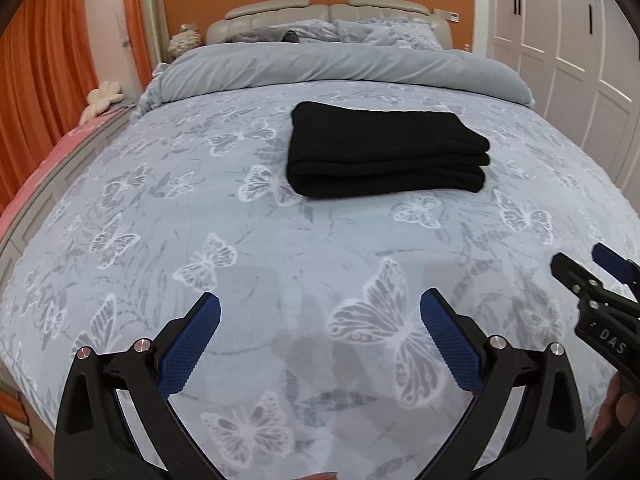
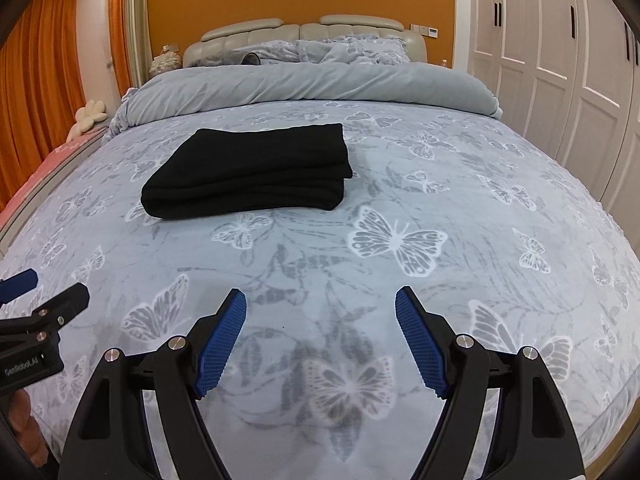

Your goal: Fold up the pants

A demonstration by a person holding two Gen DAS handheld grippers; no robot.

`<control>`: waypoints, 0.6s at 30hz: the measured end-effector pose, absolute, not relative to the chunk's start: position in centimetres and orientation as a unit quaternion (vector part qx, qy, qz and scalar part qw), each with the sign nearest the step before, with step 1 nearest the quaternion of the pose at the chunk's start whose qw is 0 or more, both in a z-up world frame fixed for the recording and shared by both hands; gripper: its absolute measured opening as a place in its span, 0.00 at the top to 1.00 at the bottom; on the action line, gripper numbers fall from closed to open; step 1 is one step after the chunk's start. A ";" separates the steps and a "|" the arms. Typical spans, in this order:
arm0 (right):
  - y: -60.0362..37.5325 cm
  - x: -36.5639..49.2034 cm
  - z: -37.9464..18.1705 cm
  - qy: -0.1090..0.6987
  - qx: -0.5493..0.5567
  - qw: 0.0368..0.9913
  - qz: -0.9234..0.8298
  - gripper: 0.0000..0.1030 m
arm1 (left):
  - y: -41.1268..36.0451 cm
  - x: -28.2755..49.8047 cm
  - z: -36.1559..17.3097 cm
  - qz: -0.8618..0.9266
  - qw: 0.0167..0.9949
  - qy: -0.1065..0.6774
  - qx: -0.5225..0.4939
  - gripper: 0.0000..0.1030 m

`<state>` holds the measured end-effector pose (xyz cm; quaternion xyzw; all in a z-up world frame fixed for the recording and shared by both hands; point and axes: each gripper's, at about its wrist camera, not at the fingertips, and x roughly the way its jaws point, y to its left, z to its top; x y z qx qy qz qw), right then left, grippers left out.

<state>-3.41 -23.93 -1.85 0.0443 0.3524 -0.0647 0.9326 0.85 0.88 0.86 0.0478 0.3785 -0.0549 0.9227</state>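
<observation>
1. The black pants [image 1: 386, 152] are being found folded into a flat stack, lying on the bed [image 1: 280, 248] near its middle.
2. The left tool [image 1: 320, 336] is being held with its jaws spread wide, nothing between them, well short of the pants.
3. The right tool [image 2: 320, 336] is likewise being held spread and empty.

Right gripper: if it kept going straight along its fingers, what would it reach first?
Most likely the bare butterfly-print bedspread just ahead. The right gripper is open, empty and angled downward; the folded black pants lie farther ahead and left, though depth is uncertain.
</observation>
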 end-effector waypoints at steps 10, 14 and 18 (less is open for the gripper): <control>-23.8 -3.3 -1.9 0.354 0.045 0.932 -0.060 0.27 | 0.9 0.3 0.5 -0.011 0.932 0.357 0.055 0.05; -23.5 -3.3 -2.0 0.354 0.043 0.932 -0.056 0.27 | 1.0 0.4 0.5 -0.013 0.932 0.358 0.055 0.05; -23.4 -3.4 -2.0 0.356 0.043 0.932 -0.055 0.27 | 1.0 0.8 0.6 -0.015 0.928 0.367 0.064 0.05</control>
